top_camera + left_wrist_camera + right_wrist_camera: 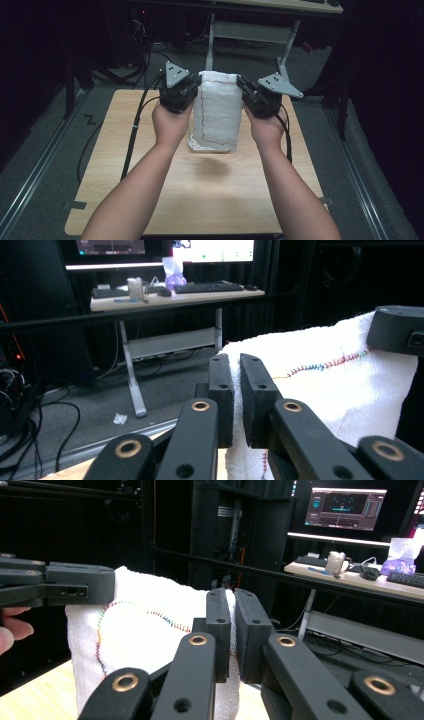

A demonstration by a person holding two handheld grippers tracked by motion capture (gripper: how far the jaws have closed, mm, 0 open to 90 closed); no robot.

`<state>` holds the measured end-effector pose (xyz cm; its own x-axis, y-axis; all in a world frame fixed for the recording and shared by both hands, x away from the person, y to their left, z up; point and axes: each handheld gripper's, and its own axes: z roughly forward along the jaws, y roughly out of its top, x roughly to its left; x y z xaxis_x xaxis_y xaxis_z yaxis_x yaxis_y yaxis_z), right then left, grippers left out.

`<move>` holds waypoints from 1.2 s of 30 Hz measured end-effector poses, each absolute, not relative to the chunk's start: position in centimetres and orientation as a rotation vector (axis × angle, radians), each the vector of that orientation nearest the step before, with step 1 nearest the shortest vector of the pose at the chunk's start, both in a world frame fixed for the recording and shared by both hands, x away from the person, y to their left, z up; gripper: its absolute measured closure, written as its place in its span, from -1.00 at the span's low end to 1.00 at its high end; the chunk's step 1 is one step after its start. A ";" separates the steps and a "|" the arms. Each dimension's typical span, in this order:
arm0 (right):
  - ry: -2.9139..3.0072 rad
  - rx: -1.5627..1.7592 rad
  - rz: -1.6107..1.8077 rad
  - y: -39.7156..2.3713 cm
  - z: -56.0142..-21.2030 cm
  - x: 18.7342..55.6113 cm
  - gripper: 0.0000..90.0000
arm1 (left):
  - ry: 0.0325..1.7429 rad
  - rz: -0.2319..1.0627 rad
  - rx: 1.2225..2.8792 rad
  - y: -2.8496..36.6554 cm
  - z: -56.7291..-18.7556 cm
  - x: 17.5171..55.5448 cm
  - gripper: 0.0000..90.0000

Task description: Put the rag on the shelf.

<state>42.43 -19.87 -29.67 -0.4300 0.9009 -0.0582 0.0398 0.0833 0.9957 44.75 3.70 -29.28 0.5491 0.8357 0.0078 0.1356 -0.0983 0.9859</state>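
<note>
The left gripper (194, 89) is clamped tight on the top left corner of a white towel (216, 112), its jaws pinching the cloth's edge in the left gripper view. The towel hangs folded between the two grippers above the middle of the wooden table (150, 200), its lower edge close to the tabletop; whether it touches the wood cannot be told. A line of coloured stitching (198, 120) runs down it. The right gripper (245, 92) is closed the same way on the top right corner.
</note>
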 end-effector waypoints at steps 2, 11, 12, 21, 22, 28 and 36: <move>1.606 0.960 1.441 -19.9 -29.7 42.8 0.92 | 0.846 0.748 1.589 3.6 -29.3 45.3 0.88; 1.615 0.990 1.445 -19.7 -29.5 45.8 0.92 | 0.860 0.753 1.594 3.6 -28.4 47.4 0.88; 1.614 0.992 1.443 -19.7 -29.5 46.1 0.92 | 0.856 0.759 1.595 3.6 -28.3 47.6 0.88; 1.616 1.015 1.413 -19.6 -29.4 49.0 0.92 | 0.873 0.775 1.597 3.3 -28.6 50.4 0.88; 1.617 1.011 1.406 -19.6 -29.5 49.4 0.92 | 0.880 0.775 1.603 3.3 -28.7 50.8 0.88; 1.654 1.005 1.357 -18.9 -30.2 51.1 0.91 | 0.926 0.750 1.631 3.6 -30.2 52.6 0.87; 1.736 1.070 1.283 -18.9 -32.8 53.4 0.91 | 0.995 0.663 1.686 3.4 -33.5 54.7 0.86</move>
